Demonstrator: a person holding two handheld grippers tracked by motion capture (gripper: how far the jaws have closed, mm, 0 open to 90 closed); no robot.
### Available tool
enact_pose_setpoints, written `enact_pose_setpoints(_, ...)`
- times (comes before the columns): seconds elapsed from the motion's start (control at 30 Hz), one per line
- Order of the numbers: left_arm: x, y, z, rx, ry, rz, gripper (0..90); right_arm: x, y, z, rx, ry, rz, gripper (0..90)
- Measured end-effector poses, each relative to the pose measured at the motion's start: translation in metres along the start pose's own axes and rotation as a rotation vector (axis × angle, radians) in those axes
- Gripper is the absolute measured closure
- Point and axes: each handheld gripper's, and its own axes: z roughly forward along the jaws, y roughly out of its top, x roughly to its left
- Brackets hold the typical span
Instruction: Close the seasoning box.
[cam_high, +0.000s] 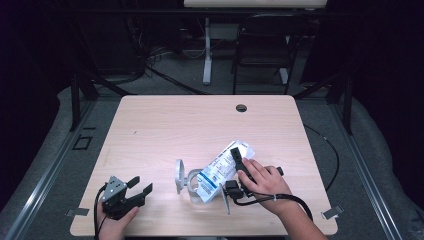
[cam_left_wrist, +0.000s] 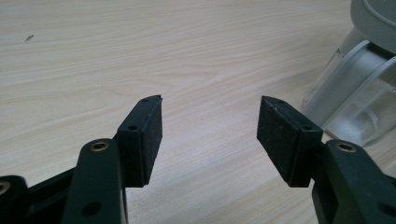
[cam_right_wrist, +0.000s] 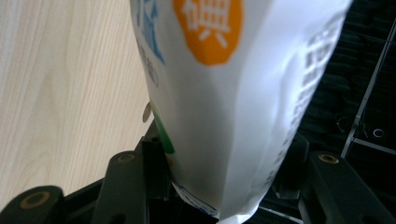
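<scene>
Right gripper (cam_high: 239, 172) clamps a white pouch (cam_high: 223, 167), tilted over a clear jar (cam_high: 192, 186). Pouch print: orange badge, blue characters, unreadable. Left gripper (cam_high: 140, 187) gapes empty on the table (cam_high: 165, 120).

**Around the workspace: what I see besides the job**

From my seat, the pale wood-grain worktop (cam_high: 165, 125) with rounded corners takes up the middle of the high view. Near its far edge sits a small round dark cable hole (cam_high: 241, 108). A tiny dark speck (cam_high: 134, 132) marks the wood toward the far left. Beyond the worktop stands a dark folding chair (cam_high: 264, 47) on grey carpet, and just left of it I see the white leg of another table (cam_high: 207, 50). A thin black cable (cam_high: 327, 145) curves across the floor on the right. Two grey brackets (cam_high: 76, 212) clip the near corners.
</scene>
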Motion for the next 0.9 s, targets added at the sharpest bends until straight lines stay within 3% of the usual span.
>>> enact_pose_setpoints(0.9, -0.0004, -0.0005, 0.0005, 0.001, 0.000, 0.000, 40.9, -0.0001, 0.0000, 0.0002, -0.003, -0.002, -0.004, 50.9)
